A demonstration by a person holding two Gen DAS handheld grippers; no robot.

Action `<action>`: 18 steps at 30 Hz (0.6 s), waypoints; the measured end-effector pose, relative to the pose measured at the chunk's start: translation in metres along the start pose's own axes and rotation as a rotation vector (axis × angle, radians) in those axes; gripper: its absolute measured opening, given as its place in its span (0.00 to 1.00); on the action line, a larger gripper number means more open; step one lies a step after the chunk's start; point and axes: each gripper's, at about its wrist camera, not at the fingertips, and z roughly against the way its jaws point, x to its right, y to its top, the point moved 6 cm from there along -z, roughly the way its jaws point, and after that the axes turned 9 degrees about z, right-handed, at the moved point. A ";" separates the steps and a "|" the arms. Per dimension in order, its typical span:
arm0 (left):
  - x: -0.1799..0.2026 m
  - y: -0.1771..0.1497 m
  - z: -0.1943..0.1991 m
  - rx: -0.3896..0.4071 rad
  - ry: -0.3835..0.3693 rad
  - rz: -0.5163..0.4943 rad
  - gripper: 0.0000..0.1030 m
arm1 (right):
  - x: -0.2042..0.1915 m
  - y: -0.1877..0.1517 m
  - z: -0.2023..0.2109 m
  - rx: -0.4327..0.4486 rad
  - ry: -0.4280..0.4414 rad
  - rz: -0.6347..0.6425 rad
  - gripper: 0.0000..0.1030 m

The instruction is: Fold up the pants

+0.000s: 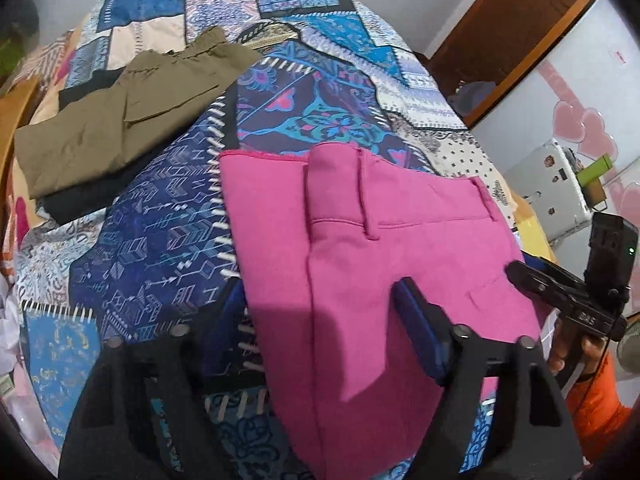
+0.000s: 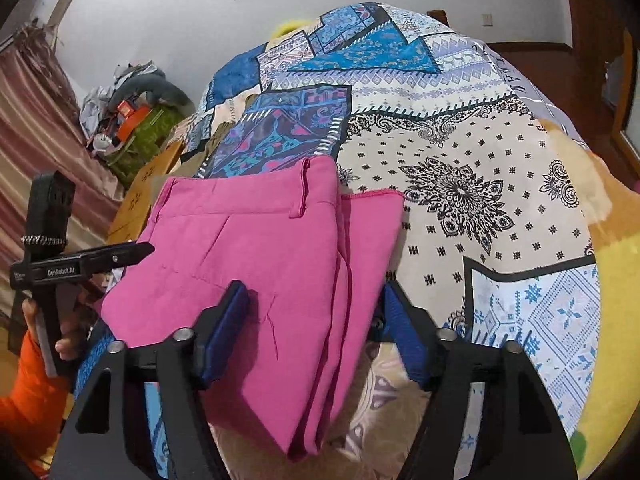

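From the left wrist, the pink pants (image 1: 384, 280) lay folded on the patterned bedspread (image 1: 168, 232), waistband toward the far side and the folded length running back toward the camera and off the near edge. The left gripper (image 1: 316, 324) stood wide, one blue pad (image 1: 420, 332) resting over the cloth and the other off its left edge over the spread; nothing looked pinched. The right gripper (image 1: 560, 292) hovered at the pants' right edge. An olive garment (image 1: 120, 124) lay well apart at the far left. The risk I judged here: a pad closing on the top layer alone would peel the fold open.

From the right wrist, the pants (image 2: 260, 264) sat at the bed's near edge, long axis running from the belt loops at the far end down toward the lens, their layered edges showing on the right. The right gripper (image 2: 316, 328) was open astride that side, gripping nothing. The overhanging near end could drag the stack off the bed if nudged. The left gripper (image 2: 120, 254) hung at the left
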 end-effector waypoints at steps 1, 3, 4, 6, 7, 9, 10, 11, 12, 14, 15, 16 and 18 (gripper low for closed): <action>0.003 0.001 0.001 0.002 -0.010 -0.007 0.59 | 0.000 0.001 0.000 0.004 0.002 0.000 0.51; 0.009 0.002 0.002 0.007 -0.014 -0.020 0.48 | -0.002 0.004 -0.001 0.008 0.006 0.006 0.36; 0.011 0.002 0.003 0.013 -0.012 -0.025 0.41 | -0.002 0.005 0.000 0.010 0.005 0.008 0.34; 0.013 0.005 0.006 0.030 0.005 -0.030 0.32 | -0.003 0.007 0.000 0.015 -0.004 0.017 0.25; 0.013 0.006 0.008 0.039 0.015 -0.028 0.29 | -0.004 0.008 0.001 0.020 -0.010 0.022 0.22; 0.013 0.009 0.011 0.052 0.025 -0.023 0.23 | -0.004 0.011 0.004 0.036 -0.029 0.039 0.13; 0.013 0.009 0.013 0.059 0.026 -0.022 0.21 | -0.004 0.013 0.005 0.039 -0.027 0.041 0.13; 0.014 0.011 0.016 0.069 0.026 -0.024 0.19 | -0.004 0.015 0.006 0.045 -0.025 0.042 0.11; 0.014 0.011 0.017 0.075 0.028 -0.026 0.19 | -0.005 0.018 0.008 0.053 -0.025 0.047 0.10; 0.016 0.014 0.023 0.099 0.042 -0.038 0.15 | -0.009 0.024 0.011 0.066 -0.028 0.068 0.10; 0.017 0.016 0.027 0.115 0.056 -0.048 0.13 | -0.012 0.029 0.013 0.075 -0.029 0.082 0.09; 0.019 0.017 0.031 0.130 0.069 -0.059 0.11 | -0.014 0.033 0.014 0.084 -0.030 0.091 0.09; 0.019 0.021 0.038 0.152 0.081 -0.073 0.11 | -0.021 0.043 0.017 0.105 -0.030 0.118 0.09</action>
